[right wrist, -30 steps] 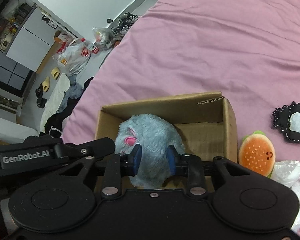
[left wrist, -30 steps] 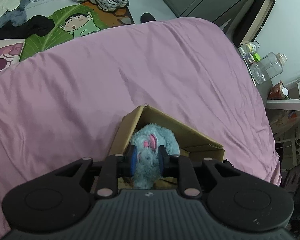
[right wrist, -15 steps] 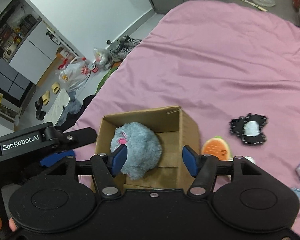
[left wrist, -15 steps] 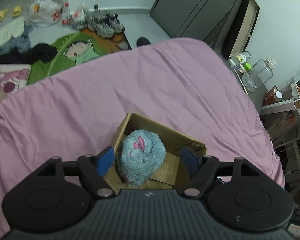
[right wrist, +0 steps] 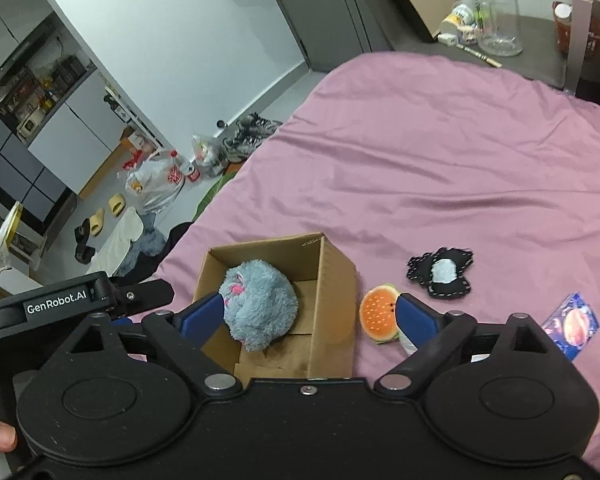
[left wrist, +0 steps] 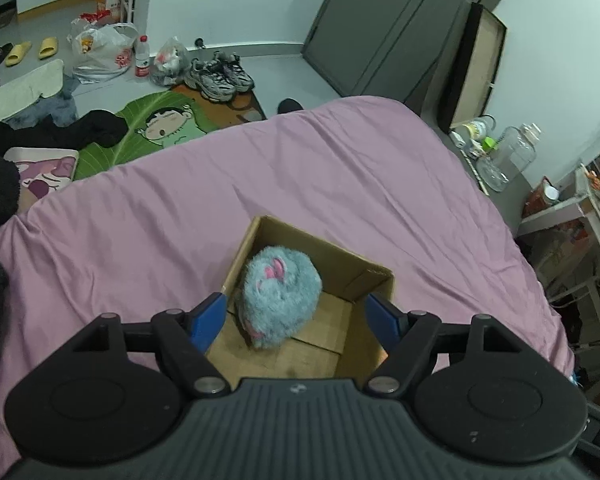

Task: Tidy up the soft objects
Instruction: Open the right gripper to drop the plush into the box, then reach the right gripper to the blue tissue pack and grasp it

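Both claws (left wrist: 296,318) (right wrist: 310,316) gape empty above pink bedsheet (right wrist: 440,168); cluttered floor (left wrist: 112,84) beyond.

Left claw (left wrist: 298,318) spread wide above blue plush (left wrist: 279,299), inside cardboard box (left wrist: 364,276), pink bedsheet (left wrist: 340,168)

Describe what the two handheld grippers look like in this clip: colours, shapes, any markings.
Both are matte black. The left gripper has blue pads on its fingers, round disc housings either side, silver pivot screws and a ribbed dark grey top. The right gripper matches, but its top is smooth black with one small screw. In the right wrist view, the left unit's side bar carries white "GenRobot.AI" lettering.
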The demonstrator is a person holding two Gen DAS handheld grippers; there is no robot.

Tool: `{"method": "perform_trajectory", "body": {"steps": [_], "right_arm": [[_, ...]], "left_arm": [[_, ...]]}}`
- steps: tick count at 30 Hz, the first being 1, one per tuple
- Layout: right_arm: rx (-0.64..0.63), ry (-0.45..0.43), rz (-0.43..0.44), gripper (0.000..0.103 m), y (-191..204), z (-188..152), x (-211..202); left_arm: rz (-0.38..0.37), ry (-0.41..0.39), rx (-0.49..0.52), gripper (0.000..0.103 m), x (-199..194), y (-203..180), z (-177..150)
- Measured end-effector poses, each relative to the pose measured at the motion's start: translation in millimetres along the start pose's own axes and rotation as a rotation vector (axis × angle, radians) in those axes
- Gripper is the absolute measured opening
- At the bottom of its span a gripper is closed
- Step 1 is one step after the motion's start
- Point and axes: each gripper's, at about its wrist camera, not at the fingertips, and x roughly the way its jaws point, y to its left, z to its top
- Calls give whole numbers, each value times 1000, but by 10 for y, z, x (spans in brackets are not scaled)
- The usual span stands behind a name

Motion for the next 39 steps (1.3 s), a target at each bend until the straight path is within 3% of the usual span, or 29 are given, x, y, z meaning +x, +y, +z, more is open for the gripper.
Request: {"method": "perform_trajectory", "body": {"steps": [9,13,16,29,39], "right_arm": [[6,-31,-19,96,-246,-46,-333],[16,-45,-29,102,-387,-73,-495],[12,-56,-34,103,-487,-108,-602],[105,-64,-71,103,-1132,-260,-871],[178,-43,-92,103,-1631,-383,-886]], "left_arm": [[2,19,70,76,-144,-227,-179],[2,19,98,89,-211,-347,-288],[-4,6,140,92,-264,-473,-373],[-9,30,252,93,-228,-1007,-731],[4,48,261,93,-77,-1251,-960]]}}
